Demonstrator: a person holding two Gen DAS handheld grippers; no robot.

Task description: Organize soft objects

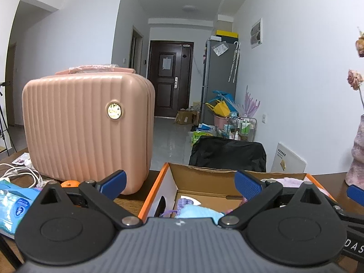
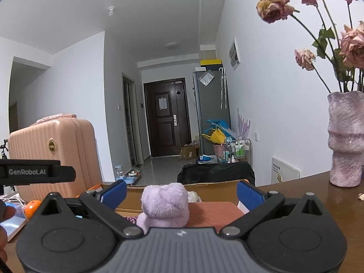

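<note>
Both the left gripper (image 1: 180, 183) and right gripper (image 2: 182, 193) gape empty over an orange-edged cardboard box (image 1: 157, 186) on the bench, where a fluffy lilac plush toy (image 2: 165, 204) sits; light and squashy, best pinched mid-body.

text: "GenRobot.AI" is showing in white on the black bar of the left gripper (image 2: 37, 171) in the right wrist view | text: "DAS" is showing, cut off, on a black part (image 1: 355, 249) at the left wrist view's right edge | other labels: staying too small to read
</note>
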